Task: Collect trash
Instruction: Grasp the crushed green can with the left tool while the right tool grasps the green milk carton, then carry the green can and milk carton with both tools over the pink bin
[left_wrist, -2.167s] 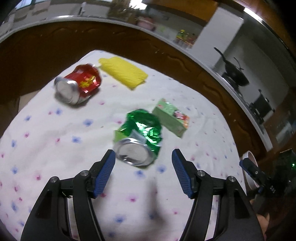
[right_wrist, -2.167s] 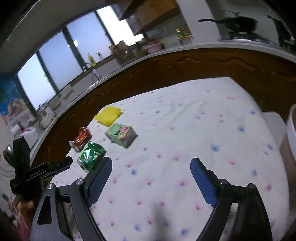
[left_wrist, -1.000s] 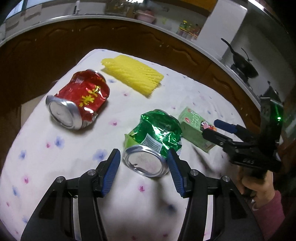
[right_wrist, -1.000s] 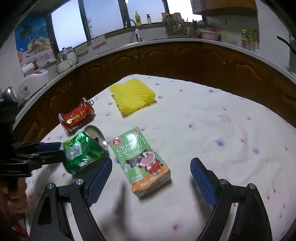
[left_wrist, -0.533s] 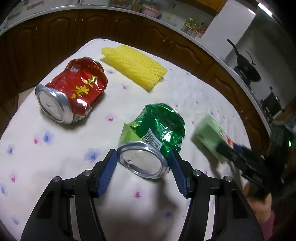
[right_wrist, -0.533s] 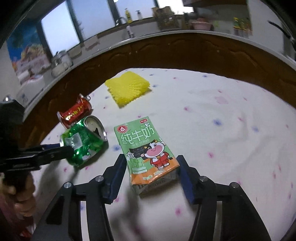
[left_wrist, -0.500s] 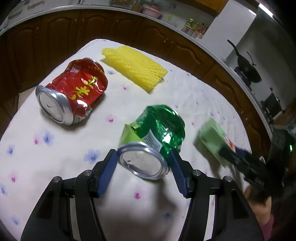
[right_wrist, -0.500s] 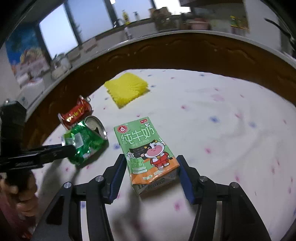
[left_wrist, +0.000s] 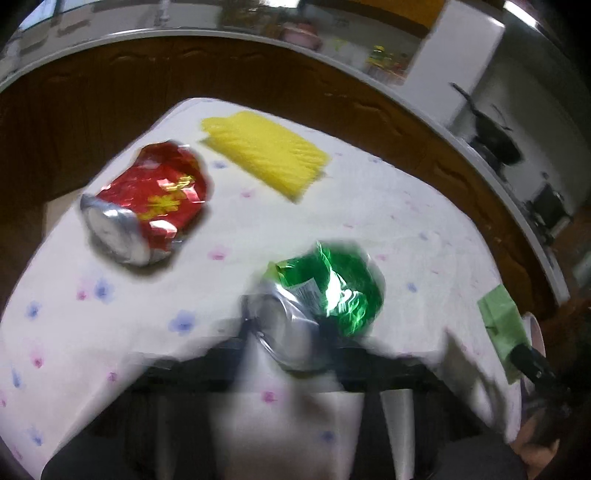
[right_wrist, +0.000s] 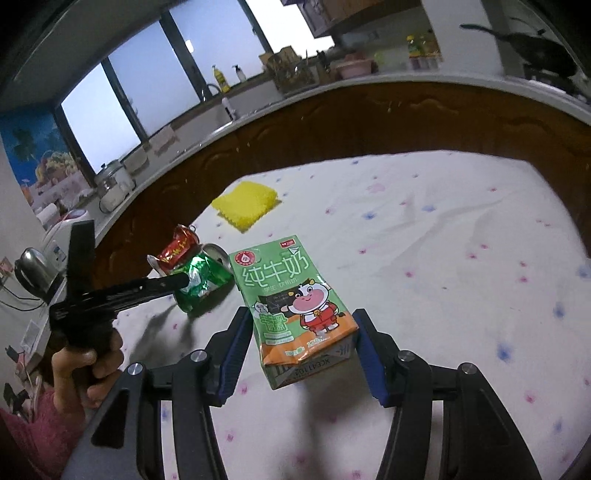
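My left gripper (left_wrist: 288, 332) is shut on a crushed green can (left_wrist: 332, 291) and holds it above the tablecloth; this view is blurred by motion. The can also shows in the right wrist view (right_wrist: 201, 282). My right gripper (right_wrist: 301, 347) is shut on a green milk carton (right_wrist: 295, 310) with a cartoon cow, lifted off the cloth. The carton's edge shows in the left wrist view (left_wrist: 502, 328). A crushed red can (left_wrist: 147, 206) lies on its side at the table's left; it also shows in the right wrist view (right_wrist: 175, 253).
A yellow foam net (left_wrist: 264, 155) lies at the far side of the white flowered tablecloth (left_wrist: 388, 221); it also shows in the right wrist view (right_wrist: 245, 201). A dark wooden counter curves behind the table. A round white rim (left_wrist: 533, 332) shows past the table's right edge.
Both grippers have lifted their loads off the cloth. The left one with the green can moves fast and blurs; the right one has raised the milk carton and tilted upward.
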